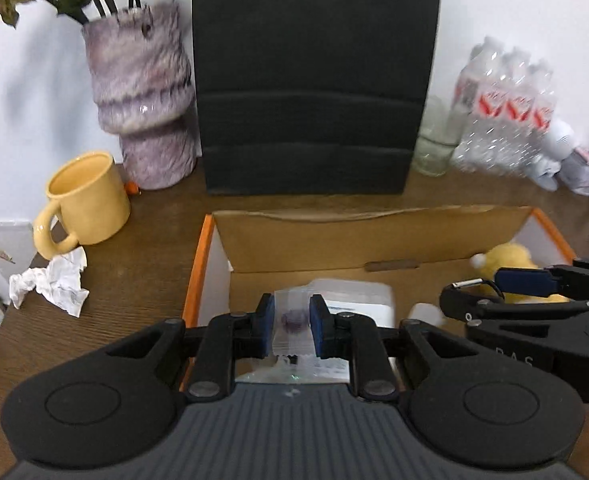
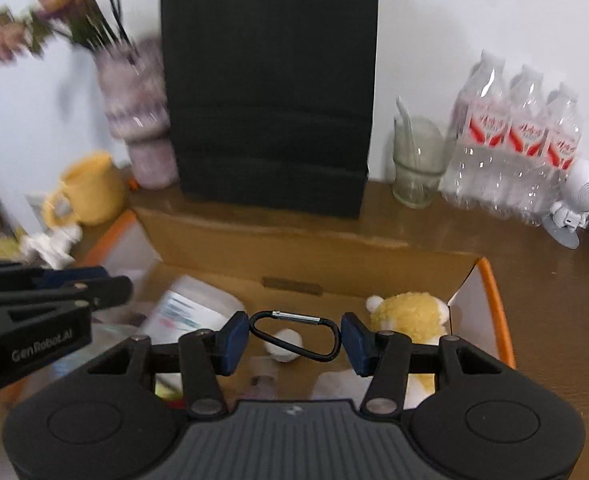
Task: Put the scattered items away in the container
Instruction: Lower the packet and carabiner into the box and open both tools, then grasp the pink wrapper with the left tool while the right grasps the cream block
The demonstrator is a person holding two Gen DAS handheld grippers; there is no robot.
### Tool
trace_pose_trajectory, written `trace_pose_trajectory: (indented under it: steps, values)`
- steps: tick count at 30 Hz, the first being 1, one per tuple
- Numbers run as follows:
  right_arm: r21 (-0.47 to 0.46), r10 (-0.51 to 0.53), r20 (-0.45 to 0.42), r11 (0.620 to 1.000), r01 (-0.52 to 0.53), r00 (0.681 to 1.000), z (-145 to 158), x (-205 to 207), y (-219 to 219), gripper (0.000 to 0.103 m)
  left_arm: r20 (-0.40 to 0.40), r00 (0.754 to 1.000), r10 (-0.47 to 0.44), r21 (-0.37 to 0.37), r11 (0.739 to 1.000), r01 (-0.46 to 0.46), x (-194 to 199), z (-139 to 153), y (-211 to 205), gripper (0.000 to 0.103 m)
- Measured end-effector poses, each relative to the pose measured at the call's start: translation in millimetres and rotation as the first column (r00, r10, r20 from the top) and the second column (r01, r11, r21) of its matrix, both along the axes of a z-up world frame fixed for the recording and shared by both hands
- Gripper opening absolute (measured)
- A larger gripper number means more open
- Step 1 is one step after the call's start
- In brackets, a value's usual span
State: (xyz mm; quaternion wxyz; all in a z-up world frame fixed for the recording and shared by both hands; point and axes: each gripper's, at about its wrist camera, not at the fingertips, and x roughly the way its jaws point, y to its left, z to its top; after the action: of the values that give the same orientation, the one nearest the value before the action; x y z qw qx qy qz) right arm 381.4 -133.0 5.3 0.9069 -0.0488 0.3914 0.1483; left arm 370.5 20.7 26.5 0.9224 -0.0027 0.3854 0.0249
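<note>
Both grippers over the box. Left gripper clamped narrow on a clear packet; right gripper holds a black carabiner end to end. Already in the box: plush, a white pack, small bits. Left out: crumpled paper by the mug. Looks like 2 drops plus that.

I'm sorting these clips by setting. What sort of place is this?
Probably a home or office desk against a white wall: a wooden tabletop crowded with a yellow mug, a vase of flowers and a pack of water bottles.
</note>
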Motion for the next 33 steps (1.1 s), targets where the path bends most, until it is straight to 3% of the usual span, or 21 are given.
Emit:
trace_pose_trajectory:
  steps: [5, 7, 10, 12, 16, 18, 20, 26, 29, 33]
  values:
    - [-0.008, -0.004, -0.047, 1.0, 0.004, 0.999, -21.2, 13.2, -0.2, 0.05, -0.027, 1.0, -0.003, 0.013, 1.0, 0.004, 7.4, -9.7, 0.5, 0.021]
    - [-0.021, 0.004, -0.062, 1.0, -0.005, 0.998, -25.0, 14.4, 0.0, 0.051, -0.032, 0.999, 0.001, 0.016, 1.0, -0.001, 8.5, -11.7, 1.2, 0.026]
    - [-0.036, 0.0, -0.057, 0.999, -0.002, 0.998, -25.5, 12.9, 1.1, 0.058, -0.022, 1.0, 0.009, 0.023, 1.0, -0.008, 4.8, -9.6, 1.3, 0.044]
    - [-0.031, -0.005, -0.043, 1.0, 0.004, 0.999, -21.7, 9.9, -1.4, 0.075, -0.009, 1.0, 0.014, 0.016, 1.0, -0.013, 0.4, -5.0, 2.3, 0.059]
    - [-0.019, -0.004, 0.007, 1.0, 0.004, 1.0, -4.9, -2.7, -7.2, 0.079, 0.062, 0.998, 0.008, -0.003, 1.0, -0.008, -20.6, 15.6, 4.1, 0.078]
    - [-0.009, 0.006, 0.055, 1.0, -0.005, 0.998, 7.9, -16.4, -12.8, 0.082, 0.125, 0.992, 0.005, -0.008, 1.0, -0.004, -41.4, 30.1, 5.9, 0.094]
    - [0.004, 0.024, 0.117, 1.0, -0.025, 0.993, 22.3, -37.5, -19.9, 0.086, 0.193, 0.981, 0.007, -0.02, 1.0, -0.003, -67.1, 42.4, 8.9, 0.103]
    - [0.041, 0.112, 0.258, 0.991, -0.127, 0.96, 45.7, -125.3, -47.2, 0.087, 0.323, 0.946, -0.016, -0.025, 0.999, 0.025, -156.5, 49.9, 23.0, 0.103]
    - [0.049, 0.148, 0.27, 0.985, -0.167, 0.951, 34.8, -168.7, -57.7, 0.087, 0.332, 0.943, -0.007, -0.035, 0.999, 0.02, -192.4, 32.3, 30.9, 0.103]
    - [0.038, 0.204, 0.222, 0.975, -0.218, 0.953, 2.2, -198.9, -56.2, 0.085, 0.283, 0.959, 0.016, -0.071, 0.997, 0.005, -223.3, 0.4, 39.6, 0.103]
